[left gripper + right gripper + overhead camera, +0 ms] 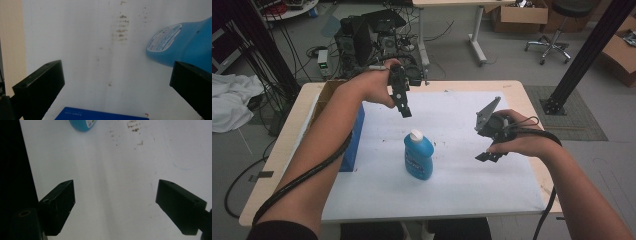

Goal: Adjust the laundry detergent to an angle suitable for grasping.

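- The left gripper [404, 111] is hovering above the upright blue bottle [418, 155], jaws gaping wide, holding nothing.
- The right gripper [488, 156] is hanging beside it, equally wide and empty.

This is a lab or technical workroom, not a home. Beyond the far edge of the wooden table [517, 90], whose top carries a white sheet [462, 165], a desktop computer tower [357, 42] stands on the bare grey floor [492, 70] among loose black cables [432, 30]. Open cardboard boxes [518, 16] sit by the far wall, beside a rolling stool [557, 42] with a star base. A black aluminium frame post [589, 52] slants down to a floor plate past the table's right corner. White cloth [232, 100] is heaped off the left edge.
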